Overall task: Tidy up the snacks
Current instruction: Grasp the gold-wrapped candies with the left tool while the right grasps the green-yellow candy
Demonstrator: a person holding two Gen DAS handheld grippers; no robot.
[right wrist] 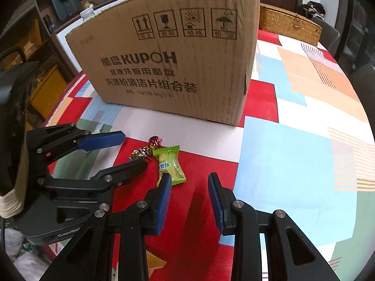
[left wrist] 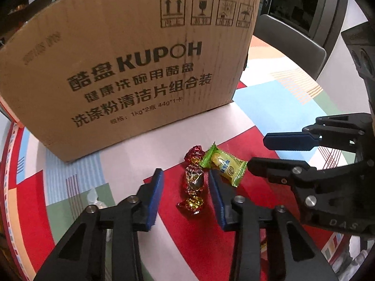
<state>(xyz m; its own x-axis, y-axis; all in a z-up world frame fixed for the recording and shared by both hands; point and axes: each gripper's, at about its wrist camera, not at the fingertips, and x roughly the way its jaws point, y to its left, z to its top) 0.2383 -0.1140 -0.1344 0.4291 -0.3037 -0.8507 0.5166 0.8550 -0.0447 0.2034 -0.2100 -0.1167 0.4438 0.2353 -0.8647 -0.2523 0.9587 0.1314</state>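
A foil-wrapped candy lies on the table between the open fingers of my left gripper. A small red foil candy lies just beyond it, beside a green snack packet. My right gripper is open at the right, its fingers next to the packet. In the right wrist view the packet lies just left of my open right gripper, the foil candies beyond it, and the left gripper is open around them. A large KUPOH cardboard box stands behind.
The table has a colourful patchwork cloth. A woven basket stands at the far right behind the box. A clear-wrapped candy lies at the left. A yellow packet lies under the right gripper. Chairs stand beyond the table.
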